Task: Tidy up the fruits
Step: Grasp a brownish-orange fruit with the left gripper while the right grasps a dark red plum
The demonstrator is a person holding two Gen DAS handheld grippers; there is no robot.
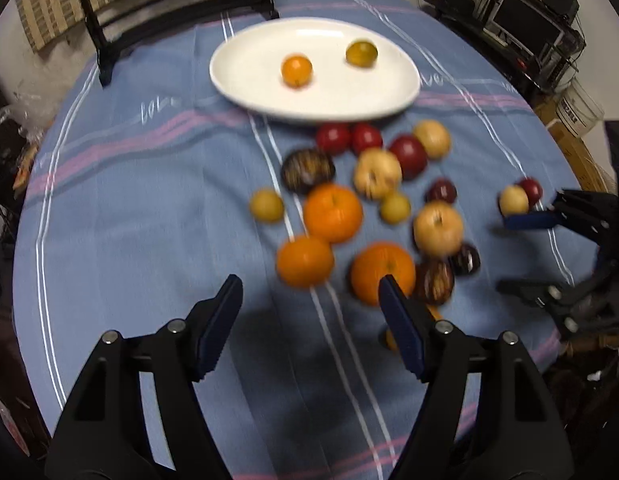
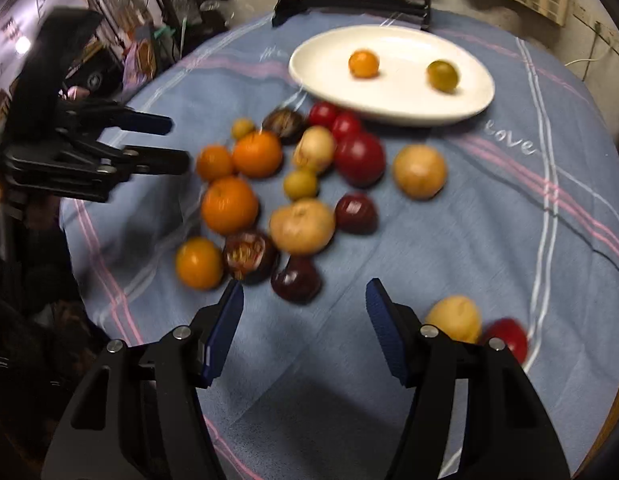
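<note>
Fruit is lying loose on the blue tablecloth [image 1: 129,200], heaped just at six o'clock of the white plate [image 1: 245,80], where a small orange [image 1: 296,70] and a greenish one [image 1: 361,53] are already resting. I am hovering the left gripper [image 1: 309,320] and right gripper [image 2: 305,320] with claws spread and empty, aiming down at the pile to pick the next pieces.
</note>
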